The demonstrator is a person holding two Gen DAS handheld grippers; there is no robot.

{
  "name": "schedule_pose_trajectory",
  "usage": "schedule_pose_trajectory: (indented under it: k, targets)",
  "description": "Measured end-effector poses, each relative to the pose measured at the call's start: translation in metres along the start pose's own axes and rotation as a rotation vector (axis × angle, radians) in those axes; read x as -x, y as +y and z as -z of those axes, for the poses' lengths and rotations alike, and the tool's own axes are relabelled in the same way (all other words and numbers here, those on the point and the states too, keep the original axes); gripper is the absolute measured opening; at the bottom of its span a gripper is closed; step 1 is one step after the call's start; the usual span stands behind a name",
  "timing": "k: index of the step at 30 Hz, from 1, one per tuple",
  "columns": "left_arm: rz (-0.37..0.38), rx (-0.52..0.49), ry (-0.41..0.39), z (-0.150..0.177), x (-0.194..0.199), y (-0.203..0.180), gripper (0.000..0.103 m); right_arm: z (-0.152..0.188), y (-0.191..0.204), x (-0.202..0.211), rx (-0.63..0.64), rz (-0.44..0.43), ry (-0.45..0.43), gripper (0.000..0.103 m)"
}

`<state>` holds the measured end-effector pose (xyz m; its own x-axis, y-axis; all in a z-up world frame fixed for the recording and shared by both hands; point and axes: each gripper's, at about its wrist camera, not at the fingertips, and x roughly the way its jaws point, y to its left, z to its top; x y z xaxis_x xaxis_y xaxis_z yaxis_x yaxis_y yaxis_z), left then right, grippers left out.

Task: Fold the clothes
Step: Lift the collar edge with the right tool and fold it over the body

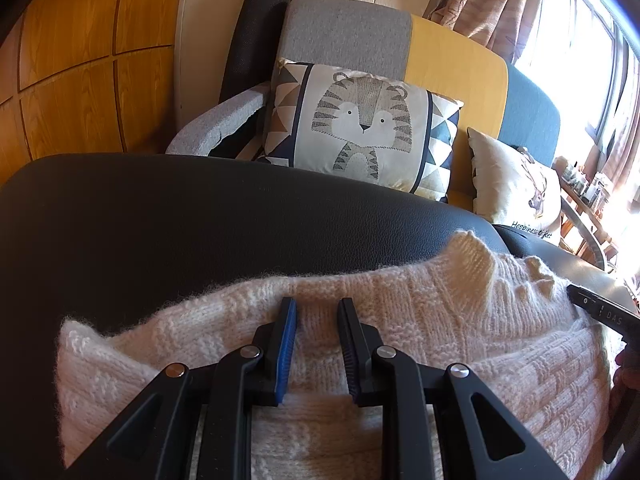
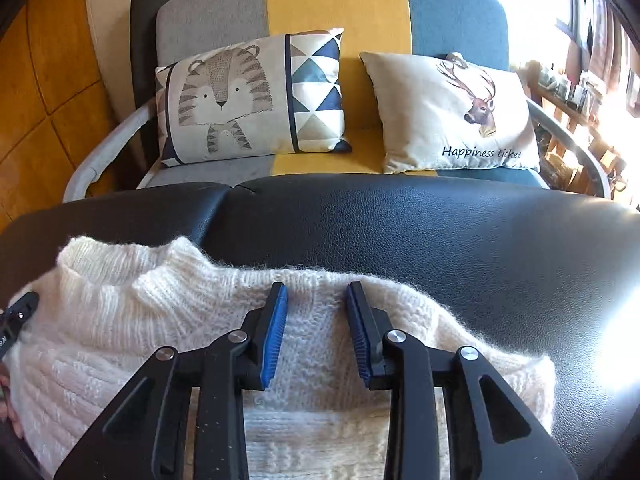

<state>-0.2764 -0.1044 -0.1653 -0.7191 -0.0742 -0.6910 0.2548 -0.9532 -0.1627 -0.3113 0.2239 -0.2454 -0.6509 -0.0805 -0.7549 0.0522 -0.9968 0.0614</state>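
A cream knitted sweater (image 1: 440, 320) lies folded on a black leather surface (image 1: 200, 220), its ribbed collar (image 2: 168, 276) pointing away from me. My left gripper (image 1: 318, 304) hovers over the sweater's far edge. Its blue-padded jaws stand apart, and the knit lies flat beneath them. My right gripper (image 2: 316, 288) stands open over the same far edge, further right, with the fabric lying loose under the gap. Each gripper shows in the other's view: the right gripper (image 1: 600, 314) at the right edge, the left gripper (image 2: 18, 314) at the left edge.
Behind the black leather surface (image 2: 440, 232) stands a grey, yellow and blue sofa (image 2: 340, 8) with a tiger cushion (image 2: 240, 96) and a deer cushion (image 2: 452, 116). Wooden panelling (image 1: 80, 80) is at the left. A bright window (image 1: 592, 40) and cluttered shelves (image 2: 572, 96) are at the right.
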Motion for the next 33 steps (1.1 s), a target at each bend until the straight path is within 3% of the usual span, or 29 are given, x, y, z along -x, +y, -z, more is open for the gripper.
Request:
schedule_pose_trajectory:
  k: [3,5,7,9,13,21,28,33]
  targets:
    - [-0.004,-0.003,-0.003,0.0,0.0,-0.001,0.023,-0.003,0.011,0.016,-0.008,0.011,-0.022,0.034]
    - [-0.005,-0.003,-0.005,0.001,0.001,-0.002,0.023,-0.006,0.03,0.032,-0.013,-0.119,-0.072,0.034]
    - [-0.002,-0.001,-0.006,0.001,0.002,-0.001,0.023,-0.006,0.068,0.038,0.062,-0.243,-0.069,0.034]
    - [0.007,0.007,-0.007,0.001,0.002,0.0,0.023,-0.003,0.112,0.038,0.181,-0.324,-0.049,0.021]
    - [0.019,0.017,-0.009,0.001,0.003,0.003,0.023,0.007,0.174,0.025,0.33,-0.391,-0.008,0.02]
    - [0.029,0.023,-0.014,0.001,0.003,0.005,0.022,0.023,0.216,0.002,0.395,-0.404,0.025,0.017]
    - [0.025,0.021,-0.013,0.0,0.003,0.003,0.022,0.023,0.213,-0.023,0.324,-0.374,0.071,0.014]
    - [0.014,0.016,-0.01,0.0,0.003,0.001,0.022,0.024,0.215,-0.028,0.324,-0.335,0.055,0.014]
